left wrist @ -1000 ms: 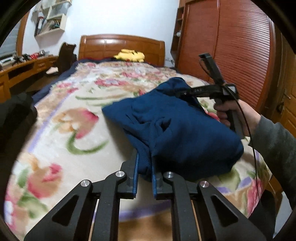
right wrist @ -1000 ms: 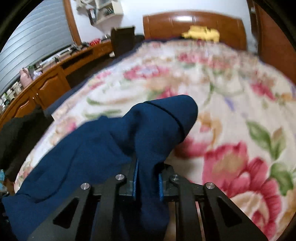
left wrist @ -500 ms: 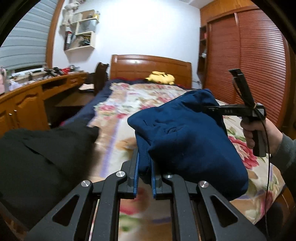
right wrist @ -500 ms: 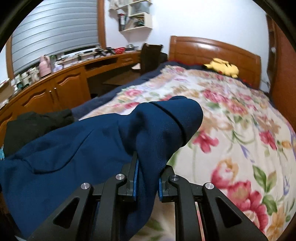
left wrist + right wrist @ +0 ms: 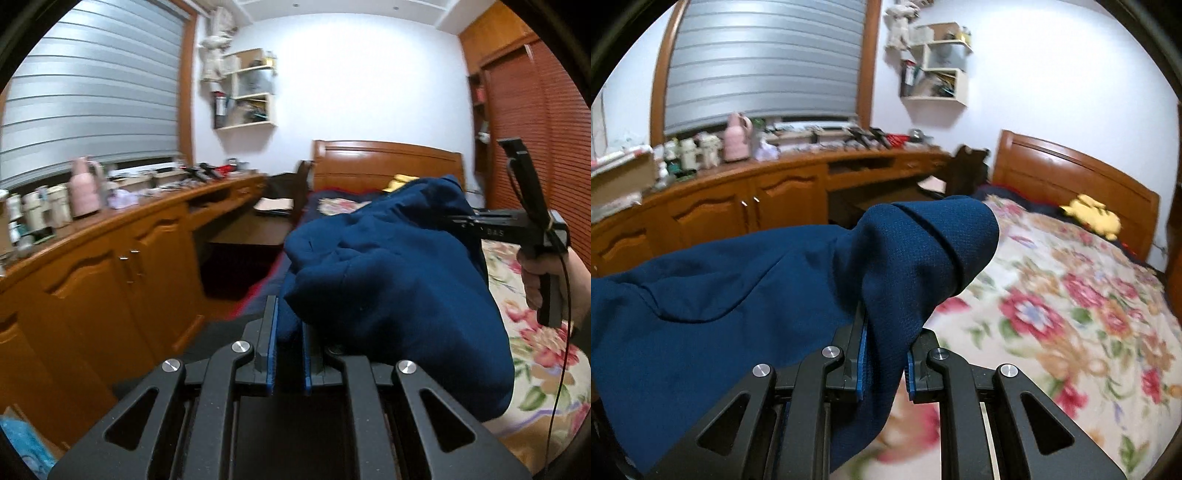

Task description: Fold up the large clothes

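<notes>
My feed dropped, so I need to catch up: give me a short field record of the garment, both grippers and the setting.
garment: navy blue garment, bunched, lifted off the bed
left gripper: shut on a fold of it
right gripper: shut on another fold
surface: bed with floral blanket
also in view: yellow plush toy by the headboard; wooden cabinets

The bed [image 5: 1071, 177] has a flowery blanket [image 5: 1071, 314] spread on top, and 1 yellow soft toy [image 5: 1093, 218] lies on it near the wooden headboard.

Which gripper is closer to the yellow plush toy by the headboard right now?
Right. The right gripper holds the blue garment over the bed, toward the yellow plush toy; the left gripper is off the bedside.
</notes>
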`<state>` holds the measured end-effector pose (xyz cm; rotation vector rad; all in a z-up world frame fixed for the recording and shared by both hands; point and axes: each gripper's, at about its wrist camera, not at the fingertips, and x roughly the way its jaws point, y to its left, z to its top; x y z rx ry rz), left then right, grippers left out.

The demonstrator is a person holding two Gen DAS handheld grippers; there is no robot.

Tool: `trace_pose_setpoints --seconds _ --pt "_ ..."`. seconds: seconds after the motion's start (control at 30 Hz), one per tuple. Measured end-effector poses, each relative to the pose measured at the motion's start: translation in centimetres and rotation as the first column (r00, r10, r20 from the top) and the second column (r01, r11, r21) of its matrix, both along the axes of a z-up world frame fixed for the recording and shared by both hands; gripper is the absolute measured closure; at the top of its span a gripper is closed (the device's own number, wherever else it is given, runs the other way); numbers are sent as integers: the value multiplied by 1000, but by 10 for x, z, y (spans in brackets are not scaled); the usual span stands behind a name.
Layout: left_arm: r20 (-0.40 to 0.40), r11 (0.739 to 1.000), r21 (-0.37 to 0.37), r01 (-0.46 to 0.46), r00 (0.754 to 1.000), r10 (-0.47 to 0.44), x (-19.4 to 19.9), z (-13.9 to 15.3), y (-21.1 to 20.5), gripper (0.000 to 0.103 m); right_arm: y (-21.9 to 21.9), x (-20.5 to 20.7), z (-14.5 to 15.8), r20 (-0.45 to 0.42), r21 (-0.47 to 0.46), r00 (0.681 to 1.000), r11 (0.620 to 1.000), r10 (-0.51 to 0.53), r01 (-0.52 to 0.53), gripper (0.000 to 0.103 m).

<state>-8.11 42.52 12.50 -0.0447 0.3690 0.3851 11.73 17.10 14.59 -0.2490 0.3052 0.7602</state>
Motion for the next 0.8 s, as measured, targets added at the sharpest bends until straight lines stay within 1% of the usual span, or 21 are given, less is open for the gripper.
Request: trace_pose_setpoints --seconds 0.07,0.13,0.2,0.23,0.3,0.33,0.37,0.43,0.47,0.5,0.53,0.57,0.6,0.63,0.67,0.7,0.73,0.8 --pt "10 999 3 -47 999 47 -14 1 20 91 23 -5 2 1 17 1000 999 27 -27 88" --pt "17 997 1 -83 996 83 -30 0 38 91 43 -3 -2 0 37 998 997 63 -63 87" --pt "3 990 -7 -141 990 141 -44 -10 57 91 66 0 -15 -20 60 994 992 109 -107 86" --pt "-23 988 -18 -155 988 155 -48 -20 67 91 76 4 -24 -42 52 991 991 123 -121 86" --pt "-68 983 -35 -181 982 178 -49 -39 77 91 103 13 -48 -83 19 985 989 149 -148 83" --pt "-91 980 -28 -197 977 194 -49 -48 79 90 115 10 -60 -86 -13 987 990 137 -138 81" --pt "-102 978 -22 -209 973 205 -49 -53 79 89 123 11 -69 -92 -40 988 990 128 -132 78" --pt "-110 974 -36 -225 969 220 -52 -60 81 87 136 14 -87 -112 -106 987 986 113 -125 73" --pt "-106 973 -44 -225 970 220 -54 -60 81 83 140 13 -93 -109 -135 987 982 114 -129 69" --pt "-96 973 -52 -223 971 218 -57 -58 80 81 141 9 -96 -100 -158 987 977 129 -144 63" --pt "-78 974 -55 -219 974 215 -61 -55 77 71 143 4 -94 -89 -170 985 973 145 -159 56" --pt "-65 976 -51 -214 976 210 -66 -50 73 59 144 1 -92 -77 -177 984 969 159 -170 52" --pt "-43 977 -41 -210 977 209 -70 -44 68 55 140 3 -91 -74 -173 983 969 166 -177 47" --pt "-30 977 -31 -210 978 209 -76 -38 62 46 134 1 -86 -73 -161 983 971 168 -178 46" --pt "-10 979 -19 -202 979 202 -77 -30 54 30 127 -2 -83 -74 -143 984 974 164 -174 46" --pt "1 981 -16 -196 981 196 -77 -25 51 24 119 -4 -80 -77 -126 984 978 159 -168 46" --pt "17 982 -15 -186 982 186 -75 -20 46 22 112 -10 -78 -79 -112 985 981 152 -161 46" --pt "25 986 -5 -165 986 165 -68 -10 34 22 89 -14 -75 -88 -75 986 986 144 -151 46"
